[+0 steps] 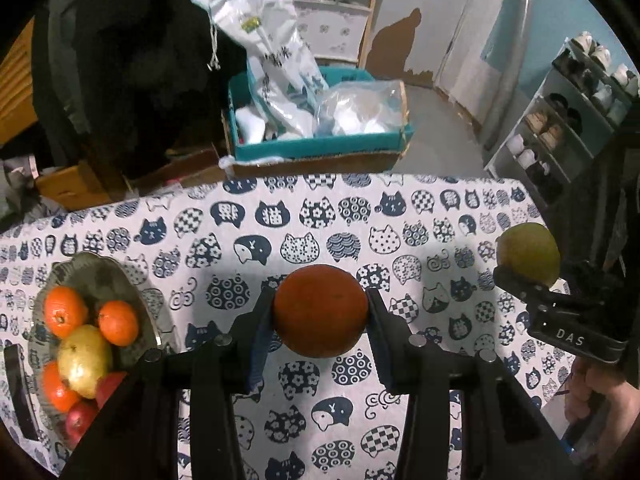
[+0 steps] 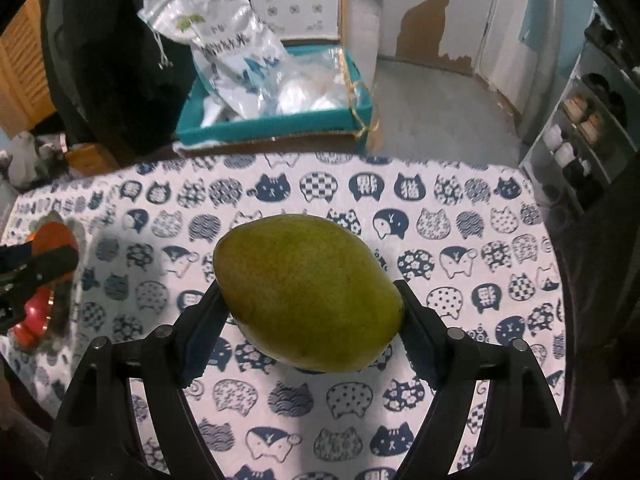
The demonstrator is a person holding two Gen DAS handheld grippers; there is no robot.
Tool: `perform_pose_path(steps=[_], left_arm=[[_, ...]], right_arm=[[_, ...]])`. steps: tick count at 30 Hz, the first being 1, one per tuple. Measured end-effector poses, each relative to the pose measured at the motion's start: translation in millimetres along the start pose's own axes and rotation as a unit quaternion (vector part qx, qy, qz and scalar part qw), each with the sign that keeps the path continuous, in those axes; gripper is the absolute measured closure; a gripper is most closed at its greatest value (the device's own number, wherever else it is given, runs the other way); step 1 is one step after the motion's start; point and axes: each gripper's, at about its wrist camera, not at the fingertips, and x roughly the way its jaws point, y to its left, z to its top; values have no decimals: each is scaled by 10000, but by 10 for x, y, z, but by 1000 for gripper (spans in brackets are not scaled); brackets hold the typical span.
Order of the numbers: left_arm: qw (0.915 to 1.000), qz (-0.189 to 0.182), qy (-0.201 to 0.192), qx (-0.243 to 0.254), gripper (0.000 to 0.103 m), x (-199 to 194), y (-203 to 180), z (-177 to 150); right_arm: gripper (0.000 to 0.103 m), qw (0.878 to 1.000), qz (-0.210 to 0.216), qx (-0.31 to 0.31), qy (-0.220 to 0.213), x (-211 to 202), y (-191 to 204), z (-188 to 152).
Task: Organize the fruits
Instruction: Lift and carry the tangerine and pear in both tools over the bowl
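Though small, "DAS" point(image 1: 570, 338) lettering legible.

Both views are fisheye and look steeply down and forward along their own tongs onto the worktop point(image 1: 400, 208), which is covered with a cat-pattern cloth. The left wrist view sits close above the left tongs point(image 1: 320, 312) at the lower middle of its frame. The right wrist view sits close above the right tongs point(image 2: 308, 304). Both views share the cloth and the teal box point(image 1: 320, 148) beyond the far edge, at the upper middle. Each view also catches the other tongs at its side edge.
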Motion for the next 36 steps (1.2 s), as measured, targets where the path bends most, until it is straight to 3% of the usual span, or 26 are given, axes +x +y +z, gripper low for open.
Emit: perform_pose_path(steps=[20,36], left_arm=[[9963,101,-853,22,58,-1052,113,-56],[9914,373,-1226,-245,58,-1447,549,-157]], right_arm=[[23,9967,348,-124,-718,-914,363,46],[23,9909,826,-548,-909,-1110,1071,211]])
